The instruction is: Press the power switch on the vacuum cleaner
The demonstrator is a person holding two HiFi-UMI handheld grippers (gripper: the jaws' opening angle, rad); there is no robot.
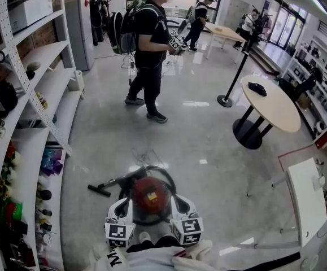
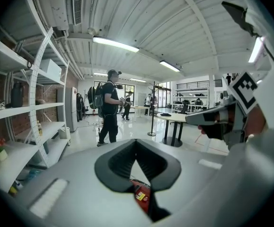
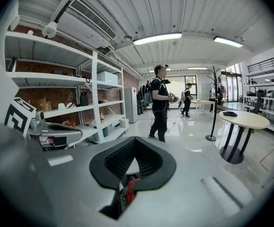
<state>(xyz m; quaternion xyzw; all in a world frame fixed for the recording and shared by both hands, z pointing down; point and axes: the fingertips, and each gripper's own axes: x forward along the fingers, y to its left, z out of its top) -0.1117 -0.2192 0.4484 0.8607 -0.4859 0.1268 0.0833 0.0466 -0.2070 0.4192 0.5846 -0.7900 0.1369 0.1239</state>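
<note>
No readable text, yellow label (image 2: 139, 196) on vacuum cleaner (image 1: 143, 188) illegible

Glossy floor (image 1: 208, 145), white shelves (image 1: 46, 54)

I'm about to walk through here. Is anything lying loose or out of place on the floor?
A thin cord lies in loose loops just beyond the red vacuum cleaner, a possible trip risk. Nothing looks spilled.
</note>
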